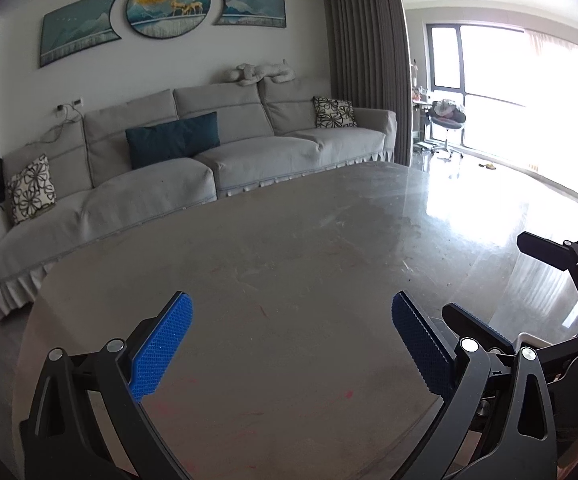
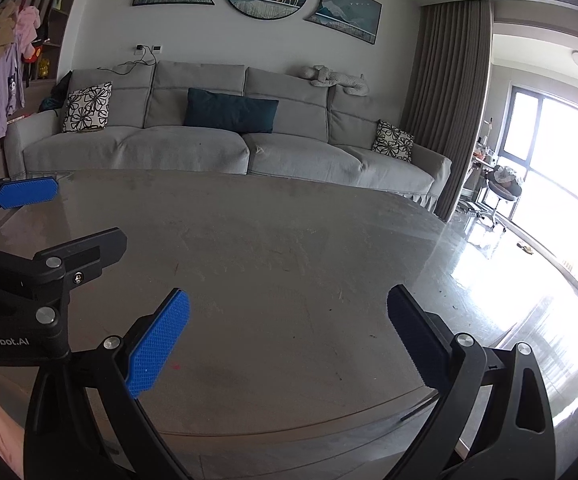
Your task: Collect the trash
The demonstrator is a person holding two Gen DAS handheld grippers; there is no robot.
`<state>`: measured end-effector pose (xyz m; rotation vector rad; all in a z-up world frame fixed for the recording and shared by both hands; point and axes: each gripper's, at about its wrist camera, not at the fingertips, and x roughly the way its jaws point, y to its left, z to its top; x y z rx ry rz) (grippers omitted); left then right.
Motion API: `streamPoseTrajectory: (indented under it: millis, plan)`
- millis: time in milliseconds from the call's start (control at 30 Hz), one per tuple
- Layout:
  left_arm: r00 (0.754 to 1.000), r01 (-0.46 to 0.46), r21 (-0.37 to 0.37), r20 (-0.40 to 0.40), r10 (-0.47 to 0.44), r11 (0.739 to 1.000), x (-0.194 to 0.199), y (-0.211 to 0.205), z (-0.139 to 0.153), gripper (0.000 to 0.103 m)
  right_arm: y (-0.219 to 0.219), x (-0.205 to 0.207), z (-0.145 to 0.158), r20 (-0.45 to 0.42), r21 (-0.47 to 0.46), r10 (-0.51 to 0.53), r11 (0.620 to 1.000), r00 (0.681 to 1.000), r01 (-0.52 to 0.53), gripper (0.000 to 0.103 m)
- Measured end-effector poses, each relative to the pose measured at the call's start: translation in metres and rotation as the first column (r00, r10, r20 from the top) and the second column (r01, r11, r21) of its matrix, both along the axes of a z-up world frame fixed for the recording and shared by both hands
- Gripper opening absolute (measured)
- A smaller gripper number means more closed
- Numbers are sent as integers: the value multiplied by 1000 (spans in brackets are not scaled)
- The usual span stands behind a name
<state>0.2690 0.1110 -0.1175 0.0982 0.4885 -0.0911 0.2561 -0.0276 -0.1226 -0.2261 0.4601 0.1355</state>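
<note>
Seen from the left wrist, the left gripper point(image 1: 291, 340) hovers spread wide and empty over the near edge of the grey stone table point(image 1: 289, 248), its blue pads point(image 1: 161, 350) well apart. No piece of trash shows on the surface; only faint scratches, smears and a small pink mark point(image 1: 348, 394) near the near edge. With no trash in sight, its weight, stiffness and a good place to take hold cannot be judged; it must lie outside both views. The right gripper point(image 1: 485, 280) sits at the table's right edge, also spread. Beyond the far edge stands a grey sofa point(image 1: 193, 168) with a teal cushion point(image 1: 173, 140). From the right wrist, the right gripper point(image 2: 289, 340) is likewise released and holds nothing, and the left gripper's blue pad point(image 2: 25, 192) shows at the table's left edge. The tabletop looks hard, polished and glossy, so light scraps would probably slide on it. A curtain point(image 2: 445, 120) and bright window point(image 2: 549, 148) lie to the right.
</note>
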Motion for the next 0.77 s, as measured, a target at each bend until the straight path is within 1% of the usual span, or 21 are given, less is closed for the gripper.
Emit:
streamPoseTrajectory:
  millis: [267, 767]
  plan:
    - [1000, -4, -49, -5, 3, 999, 1, 15, 2, 99, 11, -6, -2, 12, -22, 1, 1000, 1000, -1, 98]
    - [999, -31, -99, -17, 30, 995, 3, 29, 5, 99, 17, -6, 1, 28, -33, 0, 999, 1000, 1, 98]
